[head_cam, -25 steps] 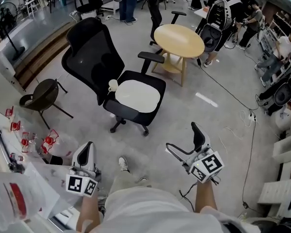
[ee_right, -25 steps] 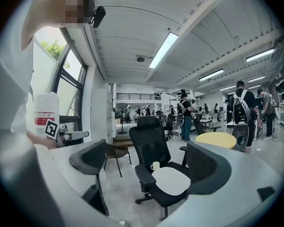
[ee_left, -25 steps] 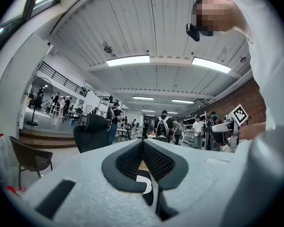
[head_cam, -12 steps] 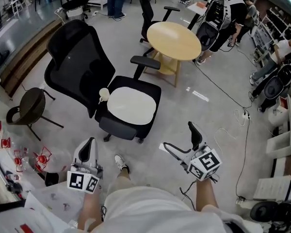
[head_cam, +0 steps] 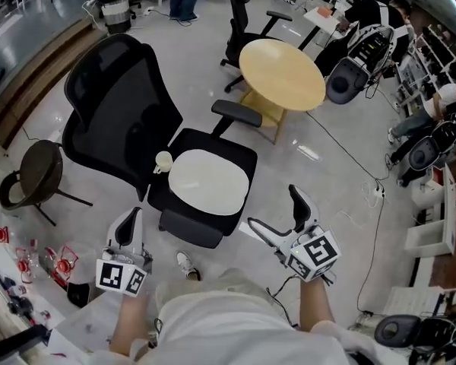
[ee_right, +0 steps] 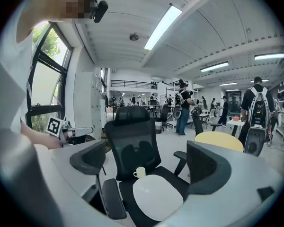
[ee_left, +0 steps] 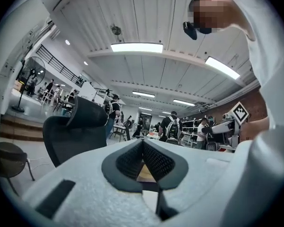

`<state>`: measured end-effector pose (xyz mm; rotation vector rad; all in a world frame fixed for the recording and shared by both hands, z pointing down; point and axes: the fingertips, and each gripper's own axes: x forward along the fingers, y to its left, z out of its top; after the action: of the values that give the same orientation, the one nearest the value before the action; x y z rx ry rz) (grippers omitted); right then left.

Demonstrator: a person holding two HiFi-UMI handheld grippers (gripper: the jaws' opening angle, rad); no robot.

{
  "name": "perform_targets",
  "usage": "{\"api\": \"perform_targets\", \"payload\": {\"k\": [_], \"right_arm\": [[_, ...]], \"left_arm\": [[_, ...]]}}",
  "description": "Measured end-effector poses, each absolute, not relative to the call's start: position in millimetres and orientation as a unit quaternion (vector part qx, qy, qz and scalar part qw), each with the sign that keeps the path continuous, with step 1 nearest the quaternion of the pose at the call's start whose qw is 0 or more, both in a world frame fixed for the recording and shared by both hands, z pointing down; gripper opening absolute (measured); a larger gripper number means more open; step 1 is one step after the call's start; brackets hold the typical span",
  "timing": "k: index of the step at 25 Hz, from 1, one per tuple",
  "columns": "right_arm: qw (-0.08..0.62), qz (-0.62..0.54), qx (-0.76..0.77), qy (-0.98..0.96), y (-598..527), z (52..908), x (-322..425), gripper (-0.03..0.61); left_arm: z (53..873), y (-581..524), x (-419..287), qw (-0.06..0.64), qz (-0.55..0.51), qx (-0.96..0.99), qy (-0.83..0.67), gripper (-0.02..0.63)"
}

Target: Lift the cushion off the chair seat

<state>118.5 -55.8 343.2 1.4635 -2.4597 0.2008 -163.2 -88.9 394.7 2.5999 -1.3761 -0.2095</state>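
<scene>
A white cushion lies flat on the seat of a black mesh office chair. A small white cup stands on the seat beside the cushion's left edge. My left gripper hovers over the floor short of the chair's front left; in the left gripper view its jaws meet, shut on nothing. My right gripper is open, just right of the seat's front corner. The right gripper view frames the cushion, cup and chair between the spread jaws of the right gripper.
A round wooden table stands behind the chair's right armrest. A small dark round chair is at the left, with red items near it. A cable runs across the floor at right. People and other chairs fill the back.
The chair and cushion now sit closer to me and lower in the head view. Both grippers have come nearer the seat's front edge; their states are unchanged.
</scene>
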Motion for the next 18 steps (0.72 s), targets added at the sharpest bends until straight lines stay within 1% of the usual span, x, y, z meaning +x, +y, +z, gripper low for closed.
{"api": "perform_targets", "payload": {"k": [4, 7, 10, 13, 18], "right_arm": [[0.139, 0.097, 0.509, -0.844, -72, 358, 135, 0.509], [0.140, 0.120, 0.507, -0.842, -81, 374, 153, 0.509], [0.140, 0.136, 0.492, -0.849, -102, 399, 156, 0.509], [0.165, 0.131, 0.476, -0.854, -130, 429, 159, 0.509], [0.160, 0.134, 0.445, -0.871, -180, 452, 154, 0.509]], "left_arm": [[405, -110, -138, 0.114, -0.057, 0.883, -0.451, 0.015], [404, -122, -112, 0.112, -0.051, 0.888, -0.443, 0.015], [396, -132, -112, 0.104, -0.049, 0.878, -0.465, 0.015], [394, -133, -110, 0.098, -0.038, 0.871, -0.481, 0.015], [415, -144, -104, 0.109, -0.018, 0.861, -0.496, 0.015]]}}
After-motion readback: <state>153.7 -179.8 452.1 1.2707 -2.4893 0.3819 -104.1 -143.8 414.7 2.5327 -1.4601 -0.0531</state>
